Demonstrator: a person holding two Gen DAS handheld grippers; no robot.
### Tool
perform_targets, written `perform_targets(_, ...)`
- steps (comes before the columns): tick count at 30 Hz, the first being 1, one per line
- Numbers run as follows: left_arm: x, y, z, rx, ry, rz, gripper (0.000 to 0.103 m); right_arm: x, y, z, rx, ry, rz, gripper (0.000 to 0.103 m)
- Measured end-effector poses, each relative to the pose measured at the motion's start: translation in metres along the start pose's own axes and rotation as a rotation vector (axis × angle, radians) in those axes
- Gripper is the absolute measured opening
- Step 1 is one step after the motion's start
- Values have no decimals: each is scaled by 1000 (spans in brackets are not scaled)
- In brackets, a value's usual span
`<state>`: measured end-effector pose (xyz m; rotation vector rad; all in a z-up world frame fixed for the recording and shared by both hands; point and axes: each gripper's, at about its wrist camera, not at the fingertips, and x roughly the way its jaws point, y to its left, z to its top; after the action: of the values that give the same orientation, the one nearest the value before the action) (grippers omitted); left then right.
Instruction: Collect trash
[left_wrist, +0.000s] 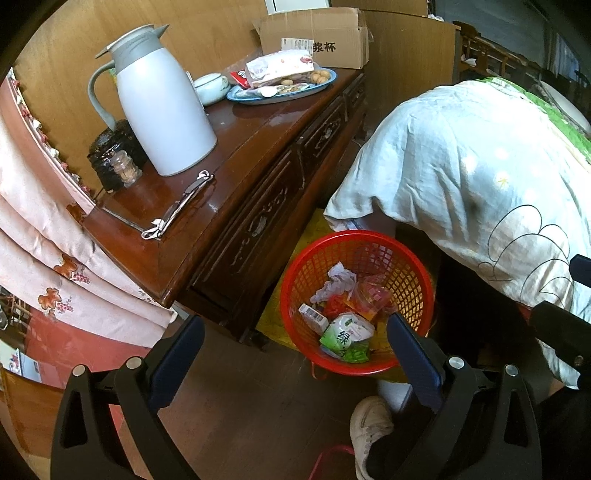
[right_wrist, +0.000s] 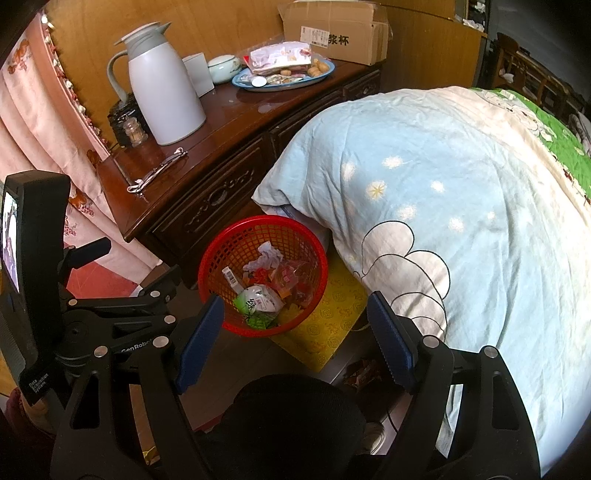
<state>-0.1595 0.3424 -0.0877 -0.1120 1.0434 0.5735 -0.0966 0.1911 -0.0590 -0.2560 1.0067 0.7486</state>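
Observation:
A red mesh trash basket stands on the floor between the dark wooden cabinet and the bed. It also shows in the right wrist view. Inside lie a green-and-white wrapper, crumpled paper, a small box and clear plastic. My left gripper is open and empty, above the basket's near rim. My right gripper is open and empty, above and just right of the basket. The left gripper's body shows at the left of the right wrist view.
The wooden cabinet carries a white thermos jug, a blue tray of snacks, a cardboard box and metal tongs. A quilt-covered bed fills the right. A yellow mat lies under the basket. A white shoe is on the floor.

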Motion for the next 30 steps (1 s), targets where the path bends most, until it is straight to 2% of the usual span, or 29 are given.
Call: perform_targets(30, -2, 0, 1, 2, -22, -22, 97, -2, -2, 1, 6, -3, -1, 77)
